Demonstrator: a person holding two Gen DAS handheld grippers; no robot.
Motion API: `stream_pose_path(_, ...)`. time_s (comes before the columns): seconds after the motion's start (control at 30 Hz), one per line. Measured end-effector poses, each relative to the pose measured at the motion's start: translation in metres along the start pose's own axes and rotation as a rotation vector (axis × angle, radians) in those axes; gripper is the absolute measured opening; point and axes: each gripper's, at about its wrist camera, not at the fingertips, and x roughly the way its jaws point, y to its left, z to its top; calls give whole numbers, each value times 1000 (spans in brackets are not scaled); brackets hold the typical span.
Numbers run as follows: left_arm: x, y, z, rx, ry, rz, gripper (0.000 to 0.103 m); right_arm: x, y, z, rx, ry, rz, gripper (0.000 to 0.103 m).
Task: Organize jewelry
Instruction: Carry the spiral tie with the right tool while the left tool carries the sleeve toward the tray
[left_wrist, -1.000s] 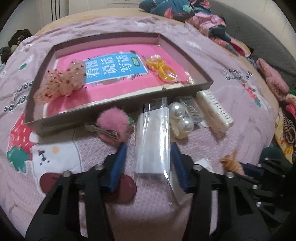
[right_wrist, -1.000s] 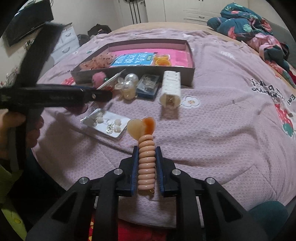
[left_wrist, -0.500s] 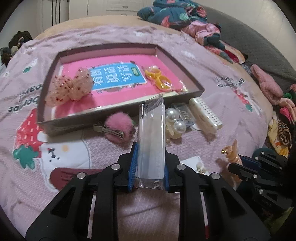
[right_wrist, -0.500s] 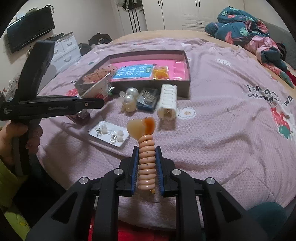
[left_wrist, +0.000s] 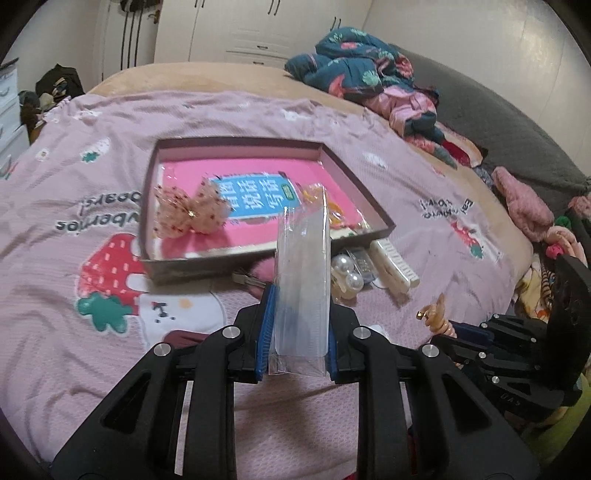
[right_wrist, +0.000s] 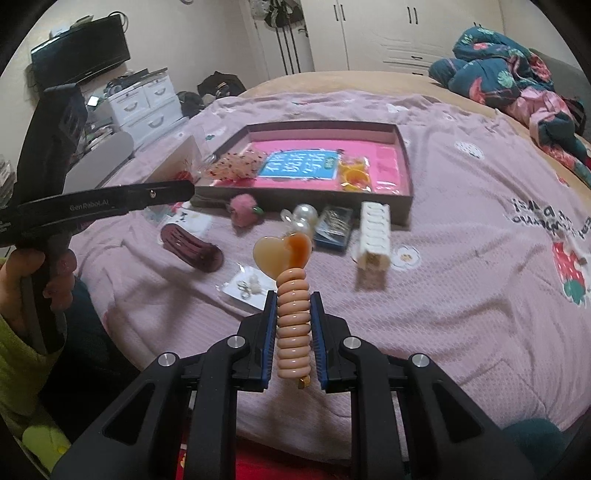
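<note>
My left gripper (left_wrist: 297, 325) is shut on a clear plastic packet (left_wrist: 303, 280), held upright above the bed. My right gripper (right_wrist: 293, 332) is shut on a peach spiral hair tie (right_wrist: 292, 325) with a heart charm (right_wrist: 282, 253) at its far end. Ahead lies a shallow brown box (left_wrist: 369, 203) with a pink and blue card inside, a beige mesh bow (left_wrist: 190, 214) and orange rings (right_wrist: 354, 175). In front of the box lie a pink pom-pom clip (right_wrist: 243, 210), pearl pieces (right_wrist: 304, 216), a small blue packet (right_wrist: 334, 223) and a white claw clip (right_wrist: 375, 236).
The pink printed blanket (right_wrist: 480, 266) covers the bed. A dark red clip (right_wrist: 192, 249) and a card of earrings (right_wrist: 247, 288) lie near my right gripper. Bundled clothes (left_wrist: 369, 74) sit at the far right. White drawers (right_wrist: 147, 107) stand to the left. A hand (right_wrist: 22, 273) holds the left tool.
My left gripper closed on the clear packet and lifted it off the blanket, tipping it upright. My right gripper rose a little with the hair tie still in it.
</note>
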Motion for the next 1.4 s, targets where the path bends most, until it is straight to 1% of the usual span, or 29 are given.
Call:
stream_pose_path(0.17, -16, 13, 4, -30, -41, 10, 15, 1, 11, 10, -22, -5, 19, 17)
stream_pose_path(0.47, -39, 36, 12, -83, -109, 34, 15, 0, 23, 37, -47, -46, 37, 17)
stream_pose_path(0.8, -54, 45, 28, -98, -163, 46, 15, -4, 30, 75, -58, -104, 51, 17)
stream_pose_path(1.0, -59, 40, 45, -76, -184, 47, 15, -9, 26, 96, -56, -146, 47, 17)
stream_pose_path(1.07, -58, 38, 50, -74, -184, 26, 15, -12, 24, 102, -55, -160, 39, 17)
stream_pose_path(1.13, -54, 37, 55, -74, -180, 2, 15, -14, 20, 108, -48, -177, 29, 17)
stream_pose_path(1.4, -40, 31, 71, -55, -172, -9, 15, -18, -1, 125, -12, -212, -12, 17)
